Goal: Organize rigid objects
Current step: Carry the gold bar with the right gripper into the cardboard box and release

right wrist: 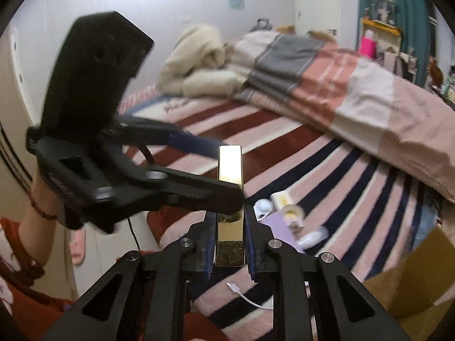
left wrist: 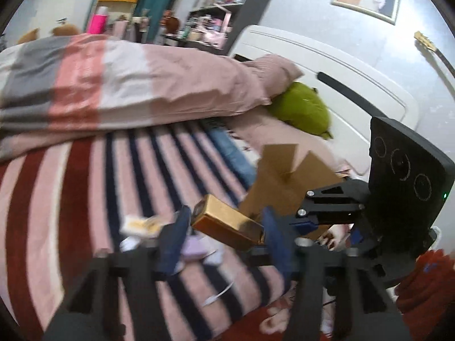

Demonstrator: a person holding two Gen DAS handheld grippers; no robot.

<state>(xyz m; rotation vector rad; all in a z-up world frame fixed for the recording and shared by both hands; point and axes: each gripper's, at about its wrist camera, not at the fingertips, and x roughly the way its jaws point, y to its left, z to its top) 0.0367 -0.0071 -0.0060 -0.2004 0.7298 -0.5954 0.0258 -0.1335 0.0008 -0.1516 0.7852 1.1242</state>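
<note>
The right gripper (right wrist: pixel 229 244) is clamped on the near end of a long gold box (right wrist: pixel 230 199), its blue-padded fingers (right wrist: pixel 210 244) pressed against the two long sides, so the box sticks straight out ahead of it, held up over the striped bedspread (right wrist: pixel 284 142) rather than resting on it. The left gripper (left wrist: pixel 224 227) comes in from the side and straddles the box's far half: in its own view the gold box (left wrist: pixel 227 221) lies slantwise between the two spread blue fingers (left wrist: pixel 175 236), with gaps showing on both sides, so I judge it open and not yet gripping. That crossing arrangement reads as a handover or a two-handed steadying, one tool keeping the box level while the other lines up for a grip near the free end. A brown cardboard box (left wrist: pixel 281 182) with its flaps raised stands just behind the gold box in the left view, a likely destination, which may be why the gold box is carried in the air close to it. Small loose items remain on the bedspread below: a lilac flat box (right wrist: pixel 280 227), a roll of tape (right wrist: pixel 291 210), a white cable (right wrist: pixel 247 295) and some white pieces, apart from both tools
</note>
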